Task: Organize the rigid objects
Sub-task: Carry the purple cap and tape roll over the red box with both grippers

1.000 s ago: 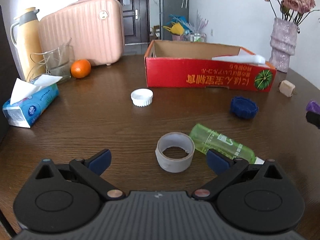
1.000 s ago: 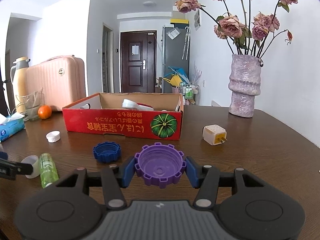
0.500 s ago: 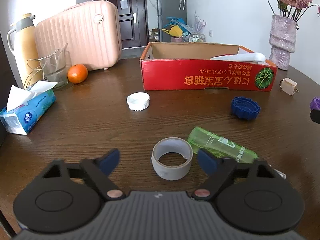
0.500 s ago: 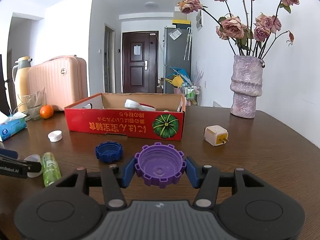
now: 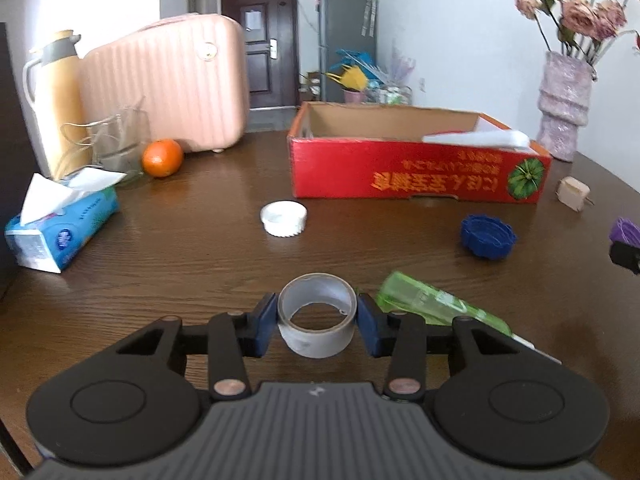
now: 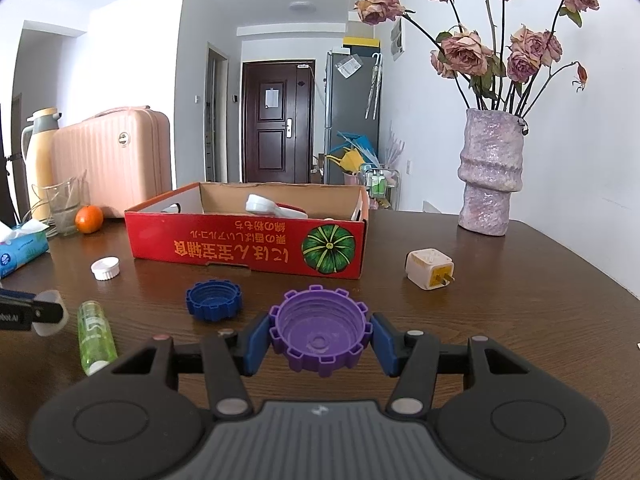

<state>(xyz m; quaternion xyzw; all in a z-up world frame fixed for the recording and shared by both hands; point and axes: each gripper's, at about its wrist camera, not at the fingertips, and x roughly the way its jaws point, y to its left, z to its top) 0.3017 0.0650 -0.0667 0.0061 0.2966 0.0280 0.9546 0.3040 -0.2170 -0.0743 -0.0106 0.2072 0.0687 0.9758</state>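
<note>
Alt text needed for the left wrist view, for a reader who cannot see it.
The left gripper is shut on a roll of tape that rests on a dark wooden table. A green bottle lies just right of it; farther back are a white cap, a blue cap and a red cardboard box.

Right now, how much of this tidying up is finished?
Barely begun, it seems. The red box already holds a white item. In hand: the left gripper is shut on the tape roll, the right gripper on the purple cap. Still loose: blue cap, white cap, green bottle, plug adapter.
</note>
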